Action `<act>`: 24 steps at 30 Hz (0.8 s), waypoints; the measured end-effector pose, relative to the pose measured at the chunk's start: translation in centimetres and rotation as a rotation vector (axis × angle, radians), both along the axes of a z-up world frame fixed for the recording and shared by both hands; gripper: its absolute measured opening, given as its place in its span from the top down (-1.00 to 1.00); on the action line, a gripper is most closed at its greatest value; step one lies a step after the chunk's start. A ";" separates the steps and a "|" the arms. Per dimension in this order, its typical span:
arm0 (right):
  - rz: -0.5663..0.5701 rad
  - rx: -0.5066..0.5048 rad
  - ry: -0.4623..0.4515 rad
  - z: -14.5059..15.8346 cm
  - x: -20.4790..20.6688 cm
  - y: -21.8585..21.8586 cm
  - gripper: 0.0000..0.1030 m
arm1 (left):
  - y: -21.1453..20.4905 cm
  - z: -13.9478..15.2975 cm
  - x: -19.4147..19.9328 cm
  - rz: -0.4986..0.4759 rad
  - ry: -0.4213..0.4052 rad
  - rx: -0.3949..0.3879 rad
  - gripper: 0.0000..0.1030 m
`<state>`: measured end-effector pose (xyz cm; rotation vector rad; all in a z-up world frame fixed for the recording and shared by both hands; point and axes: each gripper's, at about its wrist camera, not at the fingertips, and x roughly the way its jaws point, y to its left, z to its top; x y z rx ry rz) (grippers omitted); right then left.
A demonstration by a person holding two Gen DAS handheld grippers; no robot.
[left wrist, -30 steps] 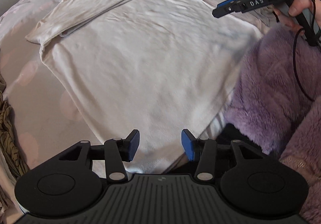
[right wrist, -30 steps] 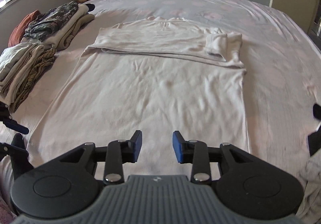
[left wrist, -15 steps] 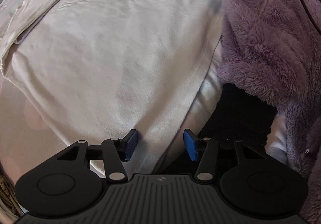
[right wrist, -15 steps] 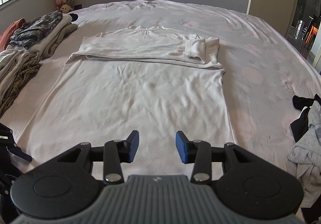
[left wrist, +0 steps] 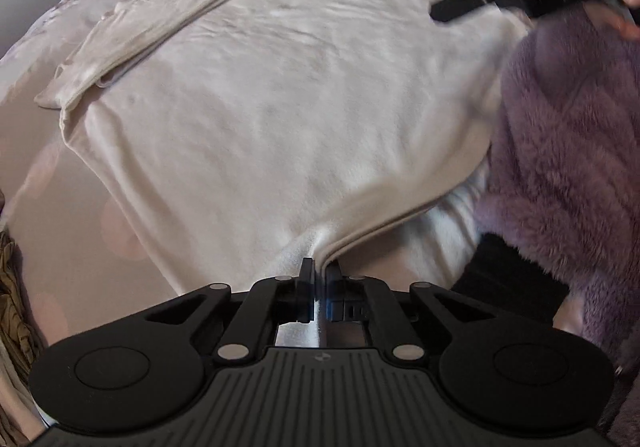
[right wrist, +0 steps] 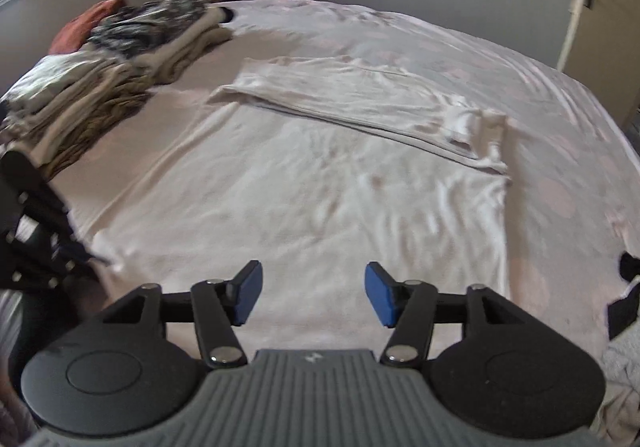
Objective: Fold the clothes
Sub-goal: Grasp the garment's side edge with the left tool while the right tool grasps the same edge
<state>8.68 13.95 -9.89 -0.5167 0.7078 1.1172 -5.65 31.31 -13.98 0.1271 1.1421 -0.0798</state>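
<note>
While the left gripper (left wrist: 317,279) sat clenched on the near hem corner of the cream, soft-knit long-sleeved top (left wrist: 280,107), fabric puckered up into its jaws, the right gripper (right wrist: 311,299) was w/ nothing in it: jaws opening, blue pads wide apart, only cloth lying flat beneath and ahead of them, not touching as far as could be told.

The top lay spread on the pale pink spotted bed sheet (right wrist: 560,119), hem toward the person, neck end away, so its long axis ran straight off from both grippers. The other hem corner lay just beside the right gripper, on its side of the garment, so that hand was clearly the nearer one for it; the left was already committed at its own corner. Judged from this, the next move probably needed the right jaws down onto that hem edge, then both corners carried away toward the far end.

Further up, the sleeves were already folded across the chest in a band (right wrist: 360,107). Beyond, at the left edge of the bed, stood stacks of folded clothes (right wrist: 100,79). A fluffy purple sleeve (left wrist: 568,151) covered the person's arm in the left view.
</note>
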 end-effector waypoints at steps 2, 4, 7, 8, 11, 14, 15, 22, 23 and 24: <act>0.119 -0.042 0.004 -0.1 -2.0 1.4 -0.40 | 0.7 1.4 0.5 0.029 -0.032 -0.020 0.94; 0.223 -0.100 0.003 -0.6 -4.1 3.0 -0.42 | 0.9 2.5 1.3 0.041 -0.053 -0.025 0.94; 0.256 -0.194 -0.043 -2.3 -6.0 5.1 -0.43 | 1.2 4.1 2.4 0.058 -0.084 -0.033 0.94; 0.244 -0.229 -0.064 -3.0 -6.3 5.8 -0.43 | 1.3 4.4 2.6 0.062 -0.090 -0.036 0.94; 0.173 -0.339 -0.100 -4.6 -5.6 6.9 -0.35 | 1.7 5.1 2.7 0.080 -0.110 -0.044 0.94; 0.081 -0.430 -0.135 -5.2 -3.8 6.8 -0.12 | 2.5 5.6 2.7 0.104 -0.131 -0.053 0.94; 0.053 -0.459 -0.152 -5.3 -3.2 6.7 -0.08 | 2.8 5.8 2.7 0.112 -0.138 -0.056 0.94; -0.079 -0.599 -0.256 -4.4 3.6 2.4 0.26 | 4.3 6.8 2.3 0.158 -0.172 -0.067 0.94; -0.094 -0.608 -0.260 -4.1 4.5 1.5 0.26 | 4.5 6.9 2.2 0.164 -0.176 -0.068 0.94; -0.109 -0.616 -0.261 -3.8 5.4 0.7 0.28 | 4.7 7.0 2.2 0.170 -0.180 -0.066 0.94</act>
